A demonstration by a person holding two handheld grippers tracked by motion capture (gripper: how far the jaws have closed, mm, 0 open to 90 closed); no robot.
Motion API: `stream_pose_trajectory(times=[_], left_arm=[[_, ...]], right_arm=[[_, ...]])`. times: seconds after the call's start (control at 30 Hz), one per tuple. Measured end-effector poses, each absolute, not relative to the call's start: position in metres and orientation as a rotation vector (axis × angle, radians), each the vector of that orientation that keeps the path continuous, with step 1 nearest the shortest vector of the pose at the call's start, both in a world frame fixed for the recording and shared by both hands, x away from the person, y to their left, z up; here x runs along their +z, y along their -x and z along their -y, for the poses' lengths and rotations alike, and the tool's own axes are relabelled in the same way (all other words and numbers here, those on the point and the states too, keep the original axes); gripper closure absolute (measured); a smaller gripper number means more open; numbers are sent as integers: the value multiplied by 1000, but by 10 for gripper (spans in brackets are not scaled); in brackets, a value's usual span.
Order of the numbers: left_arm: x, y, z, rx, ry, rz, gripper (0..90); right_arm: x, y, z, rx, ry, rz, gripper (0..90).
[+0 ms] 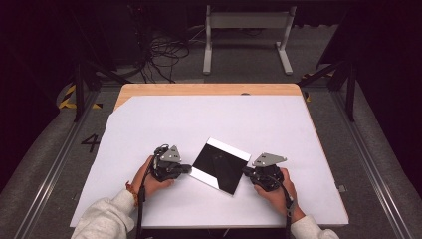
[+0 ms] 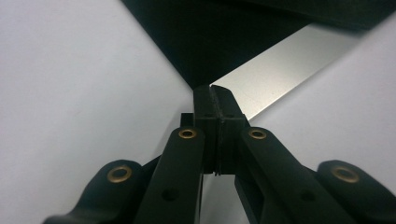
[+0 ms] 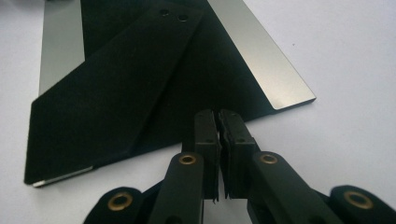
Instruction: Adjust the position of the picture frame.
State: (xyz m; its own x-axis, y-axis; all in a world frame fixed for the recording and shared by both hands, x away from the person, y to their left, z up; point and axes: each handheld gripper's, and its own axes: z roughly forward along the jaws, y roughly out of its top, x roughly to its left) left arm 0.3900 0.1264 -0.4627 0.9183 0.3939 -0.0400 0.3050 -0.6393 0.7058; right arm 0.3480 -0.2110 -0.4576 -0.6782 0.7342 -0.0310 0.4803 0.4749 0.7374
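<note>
Both forearms came in low over the white table cover (image 1: 149,119), each hand wrapped around its tool and aimed inward at the glossy black panel with silver edge strips (image 1: 220,165) lying flat between them. The left gripper (image 2: 213,95) had its jaws pressed together, empty, tips at the panel's near corner. The right gripper (image 3: 218,122) was all but closed, a hairline gap, holding nothing, just short of the panel's edge.

A white sheet (image 1: 164,119) covers most of a wooden table (image 1: 209,89), its far strip bare. Beyond it, grey carpet (image 1: 239,69), a tangle of black cables (image 1: 164,52) and a white metal frame (image 1: 247,22). Dark all round; yellow-black tape (image 1: 67,97) at left.
</note>
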Motion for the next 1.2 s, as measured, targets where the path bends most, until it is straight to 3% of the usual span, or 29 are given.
stream_pose_trajectory(times=[0.5,1.2], left_arm=[[-464,-374,-120,164,-2307,-457,900],[-466,-355,-106,68,-2288,-374,895]], right_arm=[[-459,-356,219,1057,-1058,-2364,900],[-458,-383,219,1024,-1102,-2312,900]])
